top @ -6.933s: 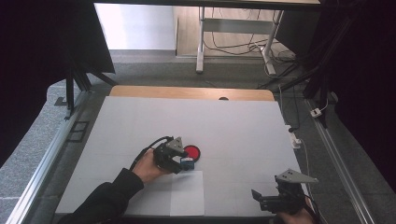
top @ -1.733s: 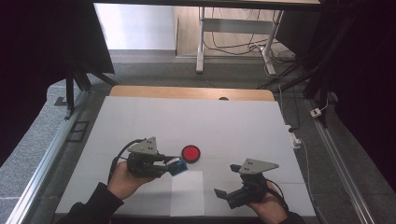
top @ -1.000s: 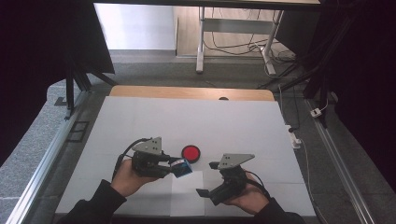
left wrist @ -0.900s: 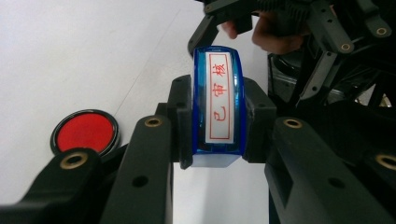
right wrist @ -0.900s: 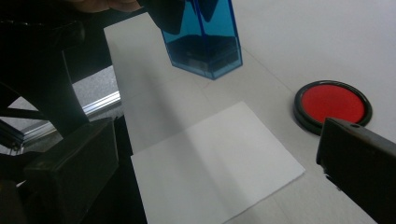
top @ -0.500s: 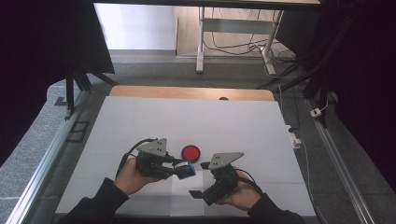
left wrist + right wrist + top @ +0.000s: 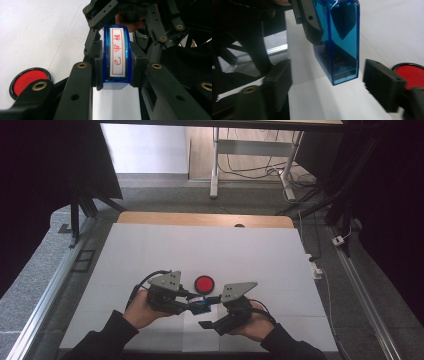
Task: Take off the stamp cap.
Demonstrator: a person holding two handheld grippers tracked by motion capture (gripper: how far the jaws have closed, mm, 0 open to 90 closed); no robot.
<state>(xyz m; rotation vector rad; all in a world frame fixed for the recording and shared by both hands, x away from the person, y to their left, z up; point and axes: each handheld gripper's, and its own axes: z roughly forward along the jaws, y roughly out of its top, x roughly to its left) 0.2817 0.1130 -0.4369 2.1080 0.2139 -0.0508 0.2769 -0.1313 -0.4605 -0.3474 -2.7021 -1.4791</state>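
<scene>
Two hand-held grippers meet above the bench: the left hand-held gripper clamps the blue stamp beside the red ink pad, the right hand-held gripper stands wide around it, so closing for a handover seems next

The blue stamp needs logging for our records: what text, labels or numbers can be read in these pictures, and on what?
"已审核", red characters in a red frame, on the white label of the blue stamp held between the jaws of the left gripper.
The red ink pad and white paper sheet carry no readable text.
</scene>
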